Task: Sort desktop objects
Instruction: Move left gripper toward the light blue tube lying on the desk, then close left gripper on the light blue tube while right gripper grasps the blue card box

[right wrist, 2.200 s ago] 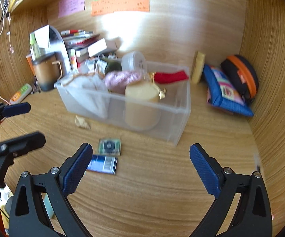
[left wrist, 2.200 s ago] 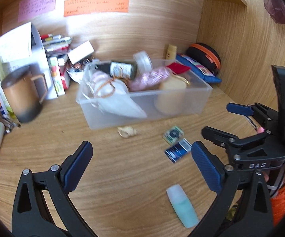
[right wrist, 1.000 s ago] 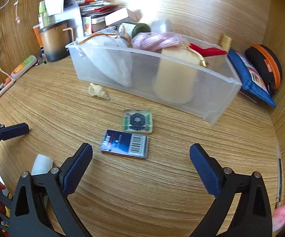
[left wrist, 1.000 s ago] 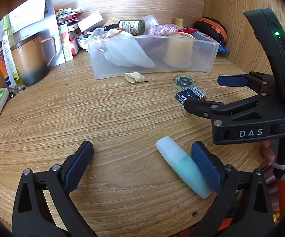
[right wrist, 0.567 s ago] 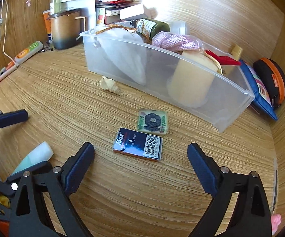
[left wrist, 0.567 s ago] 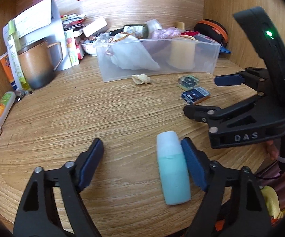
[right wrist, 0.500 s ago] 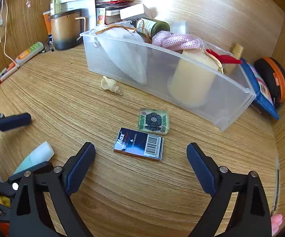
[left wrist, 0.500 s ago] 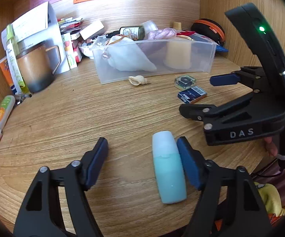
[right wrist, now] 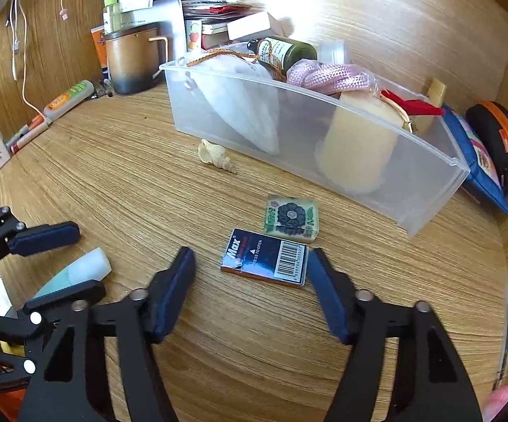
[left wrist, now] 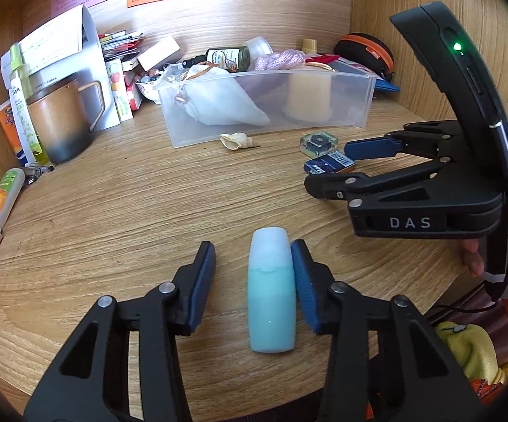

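Note:
A small teal bottle with a frosted cap (left wrist: 271, 292) lies on the wooden desk between the fingers of my left gripper (left wrist: 254, 277). The right finger touches it; a gap remains on the left side. It also shows in the right wrist view (right wrist: 74, 274). My right gripper (right wrist: 250, 281) is open around a dark blue Max box (right wrist: 264, 262), both fingers still apart from it. A flower tile (right wrist: 291, 217) lies just beyond the box, and a seashell (right wrist: 215, 158) lies before the clear bin (right wrist: 429, 183). The right gripper shows in the left wrist view (left wrist: 345, 165).
The clear bin (left wrist: 183, 133) holds a white pouch, a pink cord, a green bottle and a cream cylinder. A brown mug (left wrist: 60, 119), boxes and papers stand at the back left. Tubes and pens (left wrist: 2, 197) lie by the left wall. A blue pouch and orange-black case (right wrist: 496, 144) sit right.
My left gripper has narrowed around the teal bottle until its right finger touches it. My right gripper has moved down over the Max box and narrowed.

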Demonstrator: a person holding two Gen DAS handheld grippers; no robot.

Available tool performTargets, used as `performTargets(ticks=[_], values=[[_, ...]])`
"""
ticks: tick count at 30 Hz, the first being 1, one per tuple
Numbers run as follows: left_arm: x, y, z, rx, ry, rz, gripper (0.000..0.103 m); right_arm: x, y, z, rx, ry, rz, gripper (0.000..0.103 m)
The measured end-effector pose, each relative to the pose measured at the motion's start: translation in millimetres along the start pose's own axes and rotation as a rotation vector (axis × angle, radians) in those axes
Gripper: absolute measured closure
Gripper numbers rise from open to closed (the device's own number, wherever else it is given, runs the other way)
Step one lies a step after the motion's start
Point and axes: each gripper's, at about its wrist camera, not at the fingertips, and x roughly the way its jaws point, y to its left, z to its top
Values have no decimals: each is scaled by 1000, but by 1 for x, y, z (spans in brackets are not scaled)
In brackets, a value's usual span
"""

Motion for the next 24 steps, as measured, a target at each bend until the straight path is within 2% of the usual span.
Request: performTargets(ticks=[4,6,8,12,16,24], values=[[0,1,0,-9,4,-3,60,-1,1,-1,-9,-6,10,51],[0,1,1,-16,6,-4,61,-1,3,-2,-14,-11,10,57],[-1,0,0,-18,7,0,61,-1,3,-2,-15,-12,11,57],[-1,-1,1,-20,7,8,73,-2,2,-3,-18,-14,13,58],[0,2,2,-28,8,11,78,-3,3,-2,-21,-16,14,58],[1,-1,2,-17,3,20,79,-2,4,-3,-21,-16,28,58]])
